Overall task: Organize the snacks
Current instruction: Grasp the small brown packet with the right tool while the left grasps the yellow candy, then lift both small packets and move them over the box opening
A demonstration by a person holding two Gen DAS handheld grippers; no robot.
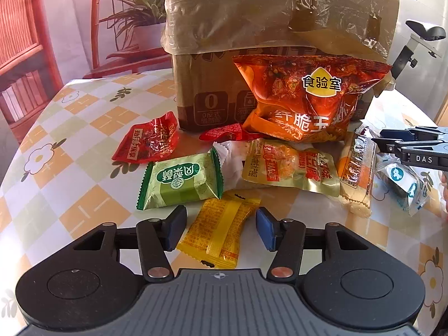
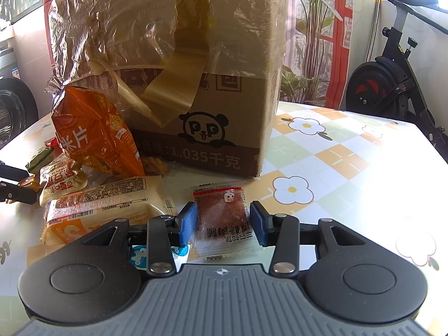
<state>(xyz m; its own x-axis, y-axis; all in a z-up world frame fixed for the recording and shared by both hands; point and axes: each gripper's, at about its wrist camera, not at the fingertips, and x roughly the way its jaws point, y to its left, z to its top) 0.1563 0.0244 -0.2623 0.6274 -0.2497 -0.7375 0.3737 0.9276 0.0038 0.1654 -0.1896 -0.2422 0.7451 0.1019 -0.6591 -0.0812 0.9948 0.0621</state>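
Observation:
My left gripper [image 1: 221, 229] is open, its blue pads on either side of a yellow snack packet [image 1: 218, 232] lying on the table, not touching it. Beyond lie a green packet [image 1: 182, 182], a red packet [image 1: 148, 142], a gold packet [image 1: 288, 165] and a big orange chip bag [image 1: 305, 103] leaning on a taped cardboard box [image 1: 252, 28]. My right gripper [image 2: 222, 222] is open around a clear packet of brown jerky [image 2: 224, 218] on the table. It also shows in the left wrist view [image 1: 406, 145], above a blue-white packet [image 1: 403, 182].
A cream bread packet [image 2: 100, 204] lies left of the right gripper. The box [image 2: 196, 84] stands just behind the snacks. The checked flowered tablecloth [image 2: 336, 168] stretches right. An exercise bike [image 2: 392, 84] and potted plants stand beyond the table.

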